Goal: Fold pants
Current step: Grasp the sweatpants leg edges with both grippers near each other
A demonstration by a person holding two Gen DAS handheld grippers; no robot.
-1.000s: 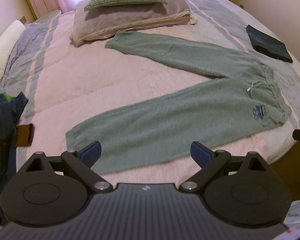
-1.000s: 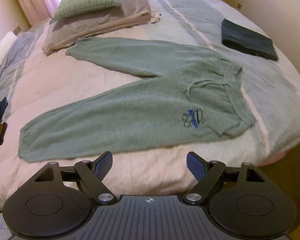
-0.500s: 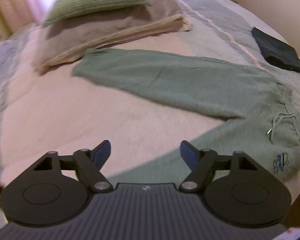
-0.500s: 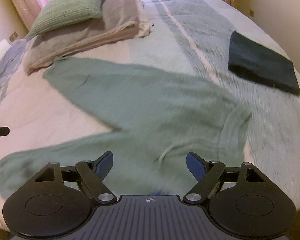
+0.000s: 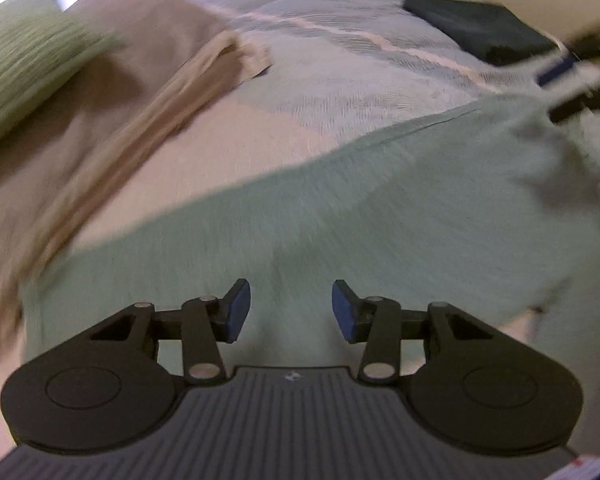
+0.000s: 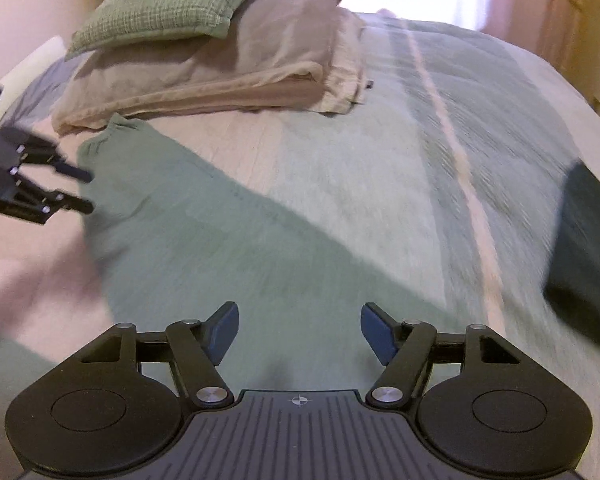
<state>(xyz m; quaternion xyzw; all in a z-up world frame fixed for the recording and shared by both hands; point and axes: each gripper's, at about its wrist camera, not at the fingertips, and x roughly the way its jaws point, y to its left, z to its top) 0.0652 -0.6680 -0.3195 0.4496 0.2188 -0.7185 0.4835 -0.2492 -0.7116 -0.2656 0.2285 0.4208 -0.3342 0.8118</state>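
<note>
Both claws closing in on the far trouser leg

The bed (image 6: 480, 120), under a pale striped quilt, fills both views, and compared with a second ago it looms much closer: each camera has swung from a wide look at the whole garment to a low, blurred pass just above the cloth. The green pants (image 6: 228, 248) lie spread flat on that quilt, and the part now under both tools is the leg that runs up toward the stacked pillows (image 6: 220, 64), its cuff lying just short of them. The dark folded garment (image 6: 588, 248) sits well apart at the right edge of the bed.

The right claw (image 6: 298, 332) hangs over the upper stretch of that leg, released and holding nothing. The left claw (image 5: 290, 310) is likewise spread with nothing between its pads, over the leg nearer the cuff; in the right wrist view it shows at the left edge, just beside the cuff.

My reading is that the approach is nearly done and the first fold has not begun. The likely next step is pinching this leg at two places and carrying it across onto the other leg, which is out of view here
</note>
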